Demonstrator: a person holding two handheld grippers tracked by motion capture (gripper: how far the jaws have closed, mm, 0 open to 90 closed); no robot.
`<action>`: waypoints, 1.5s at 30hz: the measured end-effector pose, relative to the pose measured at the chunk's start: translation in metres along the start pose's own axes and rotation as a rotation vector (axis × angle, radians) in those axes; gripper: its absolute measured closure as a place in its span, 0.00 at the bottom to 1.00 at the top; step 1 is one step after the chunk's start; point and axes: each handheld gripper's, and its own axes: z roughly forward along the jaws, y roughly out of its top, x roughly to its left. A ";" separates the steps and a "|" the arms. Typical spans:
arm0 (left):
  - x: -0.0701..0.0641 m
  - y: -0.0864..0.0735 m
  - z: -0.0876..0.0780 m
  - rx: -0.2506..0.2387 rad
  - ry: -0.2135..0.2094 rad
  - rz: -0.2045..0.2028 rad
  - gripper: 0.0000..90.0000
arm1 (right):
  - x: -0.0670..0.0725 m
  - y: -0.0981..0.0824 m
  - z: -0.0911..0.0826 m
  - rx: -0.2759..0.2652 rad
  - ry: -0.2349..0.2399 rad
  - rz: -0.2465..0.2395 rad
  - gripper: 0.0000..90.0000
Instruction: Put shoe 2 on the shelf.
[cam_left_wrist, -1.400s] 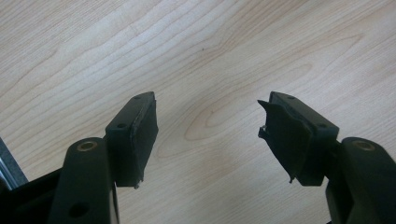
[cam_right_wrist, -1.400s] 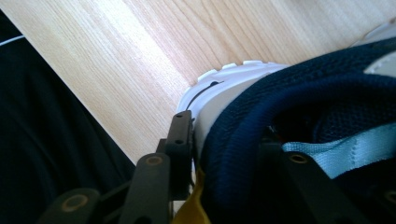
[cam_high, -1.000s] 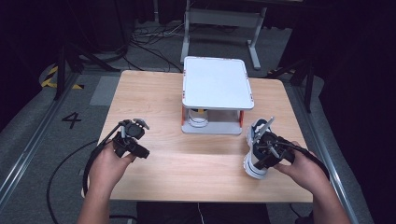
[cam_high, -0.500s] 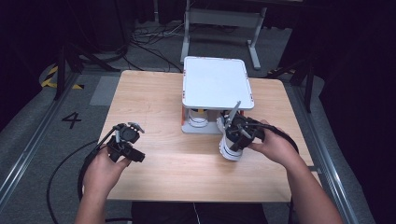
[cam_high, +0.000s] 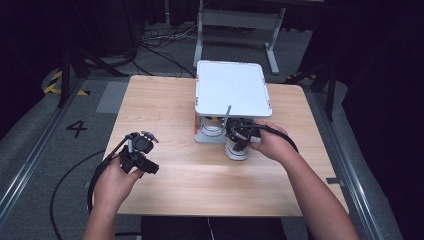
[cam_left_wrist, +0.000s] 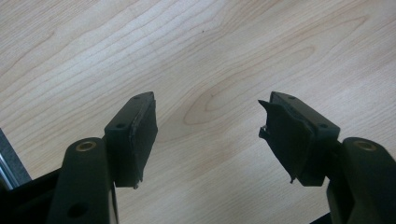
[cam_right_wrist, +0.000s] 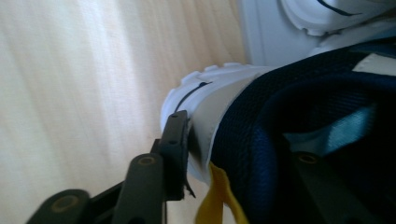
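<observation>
Resting near the left front of the wooden table, the left gripper sat in the person's left hand with its jaws spread wide and nothing between them; the left gripper view looked down past both black pads onto bare wood grain.

The right gripper was at the front edge of the white rack that stood toward the back middle of the table, and a white shoe hung under it, toe pointing toward the tabletop. In the right gripper view one jaw lay against the outside of the shoe's heel collar while the other was down inside the dark blue lining (a yellow tab showed just beside the near jaw). Those jaws had just been opening with the heel wall between them, yet the near pad looked in contact with the white leather, so the grip appeared to hold.

A second white shoe stood on the rack's lower shelf, under its white top plate, just beside the held one. The person's right hand gripped the tool from the right.
</observation>
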 end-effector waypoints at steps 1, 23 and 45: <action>0.000 0.000 0.000 -0.003 0.001 0.006 0.38 | 0.001 -0.002 -0.001 -0.027 -0.021 -0.001 0.65; -0.010 0.030 0.007 -0.005 -0.024 0.078 0.39 | 0.056 -0.075 -0.072 -0.328 -0.142 0.381 0.61; -0.014 0.025 0.007 -0.005 -0.019 0.076 0.39 | 0.037 -0.065 -0.002 -0.411 -0.184 0.699 0.78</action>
